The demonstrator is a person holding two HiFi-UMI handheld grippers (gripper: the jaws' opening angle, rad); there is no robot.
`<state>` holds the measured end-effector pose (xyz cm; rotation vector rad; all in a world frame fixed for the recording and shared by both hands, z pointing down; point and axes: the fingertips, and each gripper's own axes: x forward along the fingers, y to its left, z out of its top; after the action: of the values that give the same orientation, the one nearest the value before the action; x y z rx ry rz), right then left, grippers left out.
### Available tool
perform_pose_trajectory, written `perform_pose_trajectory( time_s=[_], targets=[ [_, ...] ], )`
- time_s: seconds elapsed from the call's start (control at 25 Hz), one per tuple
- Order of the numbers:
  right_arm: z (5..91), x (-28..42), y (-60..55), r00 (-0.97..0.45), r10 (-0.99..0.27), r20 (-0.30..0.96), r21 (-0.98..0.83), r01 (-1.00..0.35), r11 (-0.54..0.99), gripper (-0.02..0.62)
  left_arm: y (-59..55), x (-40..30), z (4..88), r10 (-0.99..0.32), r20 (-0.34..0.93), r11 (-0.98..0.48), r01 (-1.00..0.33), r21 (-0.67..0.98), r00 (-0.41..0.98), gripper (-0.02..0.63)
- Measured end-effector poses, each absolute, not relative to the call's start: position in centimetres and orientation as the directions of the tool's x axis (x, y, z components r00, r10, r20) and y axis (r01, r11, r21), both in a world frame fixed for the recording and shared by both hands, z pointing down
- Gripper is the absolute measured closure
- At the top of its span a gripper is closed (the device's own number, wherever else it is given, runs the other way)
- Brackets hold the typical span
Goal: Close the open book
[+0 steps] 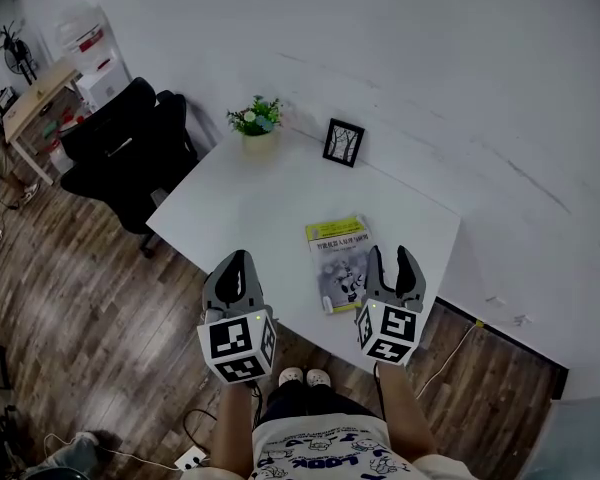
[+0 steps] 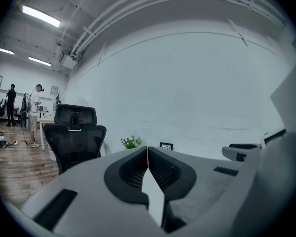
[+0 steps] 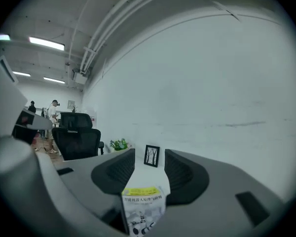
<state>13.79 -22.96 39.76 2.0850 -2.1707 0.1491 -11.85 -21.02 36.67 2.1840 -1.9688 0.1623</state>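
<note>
The book (image 1: 340, 261) lies closed and flat on the white table (image 1: 270, 208), its yellow-and-grey cover up, near the front right edge. In the right gripper view the book (image 3: 144, 207) shows low between the jaws, below them. My right gripper (image 1: 394, 258) hangs above the table's front edge beside the book, open, nothing between its fingers. My left gripper (image 1: 238, 268) hovers over the front edge to the left of the book, shut with its fingertips touching and empty. In the left gripper view the left gripper (image 2: 147, 148) points level across the table.
A small potted plant (image 1: 256, 120) and a black picture frame (image 1: 343, 142) stand at the table's far side. A black office chair (image 1: 130, 148) stands left of the table. A wooden desk (image 1: 40, 108) stands at far left. People stand in the distance (image 2: 34, 113).
</note>
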Motion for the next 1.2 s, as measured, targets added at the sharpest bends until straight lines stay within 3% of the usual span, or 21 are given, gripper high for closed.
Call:
perform_pose_trajectory(
  time_s=[0.24,0.4,1.2],
  targets=[
    [35.4,12.4,-22.6,-0.061,-0.996,0.071,0.062,-0.996,0.065,0.49,-21.0,-11.9,34.6,-0.981,0.162,-0.095,-0.993,0.069,0.105,0.583],
    [34.0,12.1,-22.3,-0.061,-0.997,0.039,0.088,-0.994,0.064,0.525,-20.8,-11.9,33.6,-0.985,0.141,-0.092,-0.994,0.065,0.1,0.583],
    [31.6,11.3,-21.1,-0.094,-0.996,0.006,0.085,-0.992,0.094,0.551,-19.8,-11.5,31.5,-0.989,0.099,-0.106,-0.993,0.052,0.11,0.583]
  ],
)
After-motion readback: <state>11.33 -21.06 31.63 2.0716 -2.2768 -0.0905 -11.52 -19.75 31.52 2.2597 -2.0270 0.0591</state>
